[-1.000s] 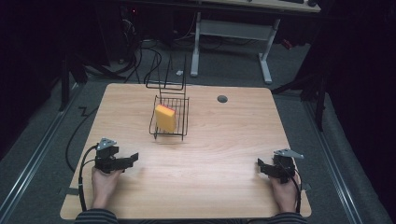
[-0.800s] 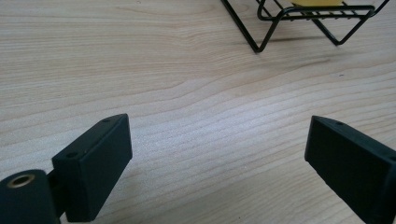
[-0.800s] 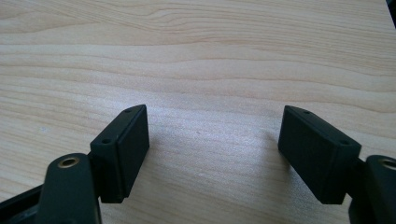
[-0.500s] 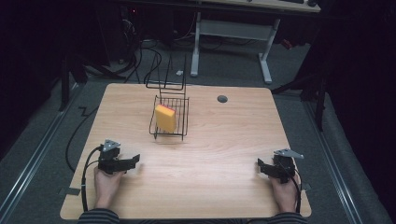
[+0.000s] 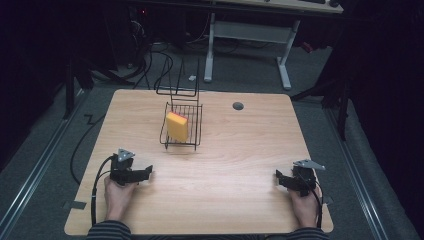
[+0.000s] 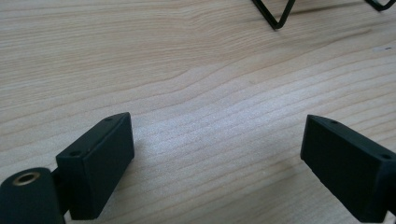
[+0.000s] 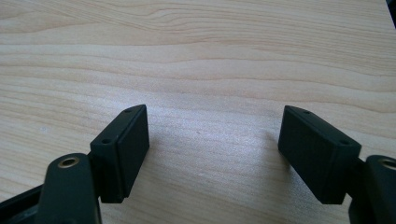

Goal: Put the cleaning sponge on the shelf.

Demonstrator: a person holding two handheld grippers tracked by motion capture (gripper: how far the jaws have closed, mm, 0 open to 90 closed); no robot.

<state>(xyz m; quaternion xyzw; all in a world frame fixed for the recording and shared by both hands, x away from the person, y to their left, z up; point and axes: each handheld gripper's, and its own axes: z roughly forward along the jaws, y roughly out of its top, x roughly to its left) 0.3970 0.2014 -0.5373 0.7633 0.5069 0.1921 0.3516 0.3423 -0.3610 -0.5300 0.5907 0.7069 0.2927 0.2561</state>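
Two grippers rest on the worktop (image 5: 240, 150) — the left gripper (image 5: 145, 172) has just been closing its fingers, yet both stand wide and empty, like the right gripper (image 5: 280, 179). At twelve o'clock, a yellow sponge (image 5: 177, 126) leans inside the wire basket (image 5: 196, 131) — probably light and soft; take its flat faces.

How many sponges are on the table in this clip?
1. A yellow sponge with a pink edge stands upright inside the black wire basket at the table's far middle, well beyond both grippers. Nothing else is seen in the basket, though its handle side is dim.
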